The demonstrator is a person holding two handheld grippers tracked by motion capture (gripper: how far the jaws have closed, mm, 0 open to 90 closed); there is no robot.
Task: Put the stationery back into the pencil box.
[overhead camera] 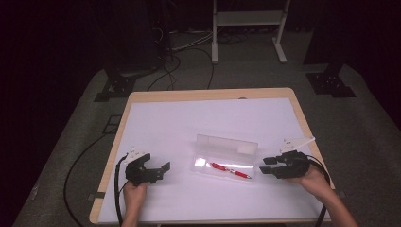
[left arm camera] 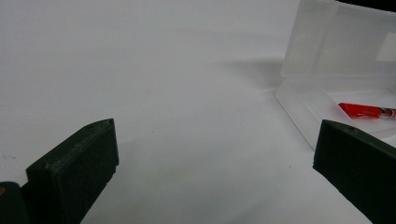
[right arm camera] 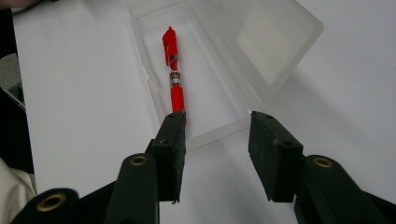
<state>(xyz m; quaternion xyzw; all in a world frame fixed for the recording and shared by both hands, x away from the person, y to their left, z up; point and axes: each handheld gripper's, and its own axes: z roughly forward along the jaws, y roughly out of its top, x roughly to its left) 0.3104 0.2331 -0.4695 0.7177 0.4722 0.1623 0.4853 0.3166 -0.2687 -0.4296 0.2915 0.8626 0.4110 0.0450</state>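
A clear plastic pencil case (overhead camera: pixel 226 163) lies open on the white table top, its lid (right arm camera: pixel 275 32) tilted back. A red pen (overhead camera: pixel 231 170) lies inside the tray (right arm camera: pixel 173 79). My right gripper (overhead camera: pixel 265 165) is just to the right of the case, pointing at its short end. Its jaws stand apart with nothing between them (right arm camera: pixel 216 121), the tips just short of the case rim. My left gripper (overhead camera: pixel 161 172) rests at the table's left, a little apart from the case. It is open wide and empty (left arm camera: pixel 217 135), and its view has the case (left arm camera: pixel 327 51) and the pen's cap end (left arm camera: pixel 364 111) at the right.
The table (overhead camera: pixel 208 118) has a white sheet over a wooden top, with edges close to both hands. Black cables (overhead camera: pixel 116 189) trail from the grippers off the front edge. Beyond the table, a white stand's legs (overhead camera: pixel 215 47) and floor cables sit on grey carpet.
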